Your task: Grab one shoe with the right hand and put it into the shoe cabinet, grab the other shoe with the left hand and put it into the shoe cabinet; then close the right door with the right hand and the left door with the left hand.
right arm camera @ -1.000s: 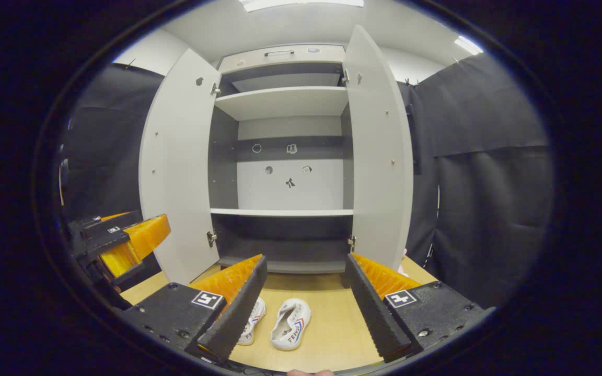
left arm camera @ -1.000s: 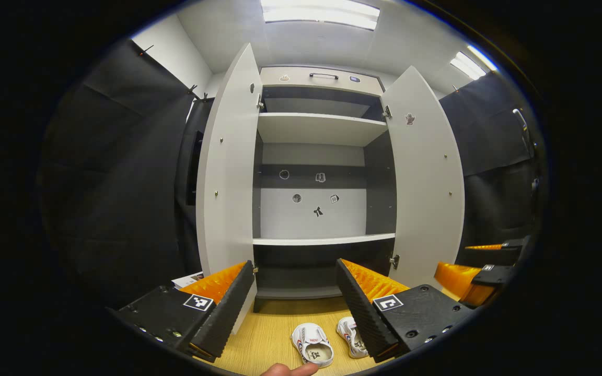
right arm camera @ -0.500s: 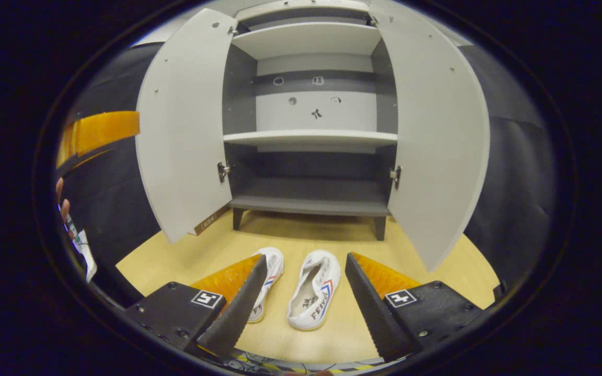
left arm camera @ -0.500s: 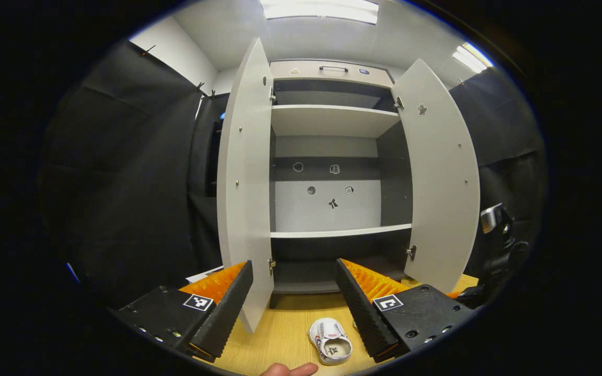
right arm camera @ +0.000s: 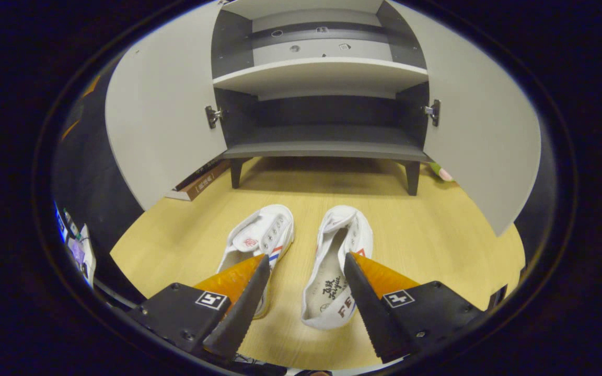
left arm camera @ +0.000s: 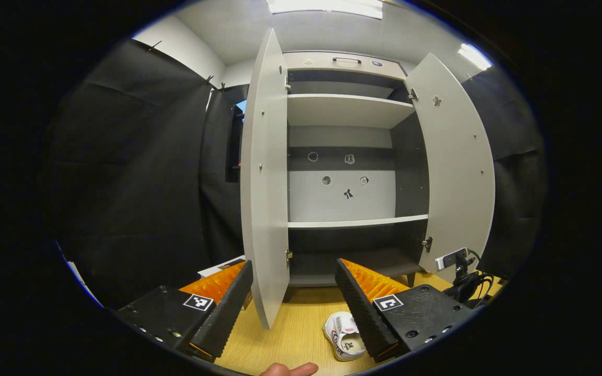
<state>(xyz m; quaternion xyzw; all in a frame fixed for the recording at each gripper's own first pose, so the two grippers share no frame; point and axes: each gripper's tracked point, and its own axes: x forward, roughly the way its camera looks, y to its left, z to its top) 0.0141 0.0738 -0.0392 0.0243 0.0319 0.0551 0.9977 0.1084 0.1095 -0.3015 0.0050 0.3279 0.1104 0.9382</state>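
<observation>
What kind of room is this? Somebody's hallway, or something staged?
Probably a staged booth made to look like a home entryway. A shoe cabinet stands open on a wood-look floor, a pair of white shoes lies before it, and black cloth hangs as walls.

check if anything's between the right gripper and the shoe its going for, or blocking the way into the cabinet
Nothing visible does. The open right gripper hangs right over the right-hand white shoe, bare floor runs to the shoe cabinet, and both doors stand wide open.

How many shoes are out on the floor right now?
2: the left shoe and the right shoe lie side by side on the wooden floor before the open cabinet.
</observation>
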